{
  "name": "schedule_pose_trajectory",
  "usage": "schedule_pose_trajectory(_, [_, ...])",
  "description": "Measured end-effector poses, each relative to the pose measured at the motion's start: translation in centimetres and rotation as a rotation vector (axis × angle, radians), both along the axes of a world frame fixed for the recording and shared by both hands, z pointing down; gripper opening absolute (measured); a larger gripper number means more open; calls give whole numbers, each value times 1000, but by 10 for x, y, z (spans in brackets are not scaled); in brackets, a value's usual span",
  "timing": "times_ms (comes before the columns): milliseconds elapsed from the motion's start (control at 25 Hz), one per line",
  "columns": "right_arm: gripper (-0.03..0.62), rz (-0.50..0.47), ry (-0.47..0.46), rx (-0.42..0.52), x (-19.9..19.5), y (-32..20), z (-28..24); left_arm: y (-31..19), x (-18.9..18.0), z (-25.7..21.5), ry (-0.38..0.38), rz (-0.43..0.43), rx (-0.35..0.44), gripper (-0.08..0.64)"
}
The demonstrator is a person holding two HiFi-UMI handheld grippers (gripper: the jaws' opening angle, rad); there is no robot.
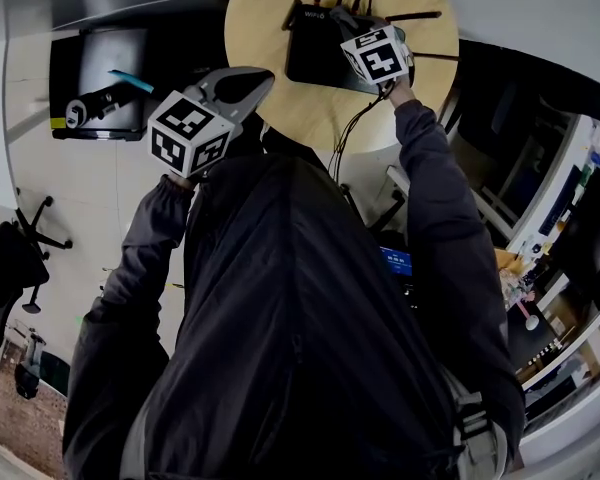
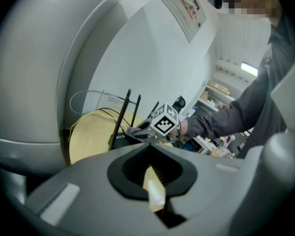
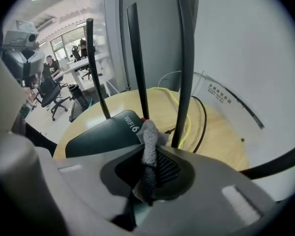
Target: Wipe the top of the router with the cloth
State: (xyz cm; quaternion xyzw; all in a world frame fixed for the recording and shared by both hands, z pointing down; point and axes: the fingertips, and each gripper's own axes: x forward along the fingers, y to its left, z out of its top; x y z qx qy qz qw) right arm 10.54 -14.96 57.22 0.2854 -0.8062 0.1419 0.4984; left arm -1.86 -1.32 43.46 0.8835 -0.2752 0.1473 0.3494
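My right gripper (image 3: 148,173) is the nearest thing in its own view. Its claw is squeezed tight on the grey cloth (image 3: 148,144), which sticks up out of the jaws like a little tuft. My left gripper (image 2: 154,183) hangs off to the side, away from the router, and does no job. Its claw is closed too. A pale sliver (image 2: 154,193) shows in the slit between its jaws. I cannot tell if that is a small thing or just the table showing through.

Just past the cloth is the black router (image 3: 96,134), sitting on the round wooden table (image 3: 223,146). The cloth tip is right at the router's back edge, by the foot of the antennas (image 3: 137,58), which stand straight up. I cannot tell if the cloth presses on the top or floats just above it.

I think the wiping is under way, but I cannot say how much is done. The top looks dark and smooth all over, with no dust line to show me. The big flat part toward the front has no cloth on it, so I guess it needs a pass.

White letters on the router say "WIFI 6". Behind it a yellow cable (image 3: 185,119) and a black cable (image 3: 203,117) curl on the table. Farther back, a wall label (image 3: 220,93) has tiny print I cannot read. The left gripper view shows a wall sign (image 2: 186,9) with red marks, also too small to read.
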Motion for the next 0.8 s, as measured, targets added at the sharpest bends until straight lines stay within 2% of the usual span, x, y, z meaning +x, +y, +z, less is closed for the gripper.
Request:
schedule_pose_trajectory(360, [31, 16, -34, -75, 4, 15, 6, 2, -8, 1, -1, -18, 1, 0])
schedule_pose_trajectory(800, [31, 0, -55, -76, 9, 74, 6, 5, 10, -1, 1, 36, 6, 0])
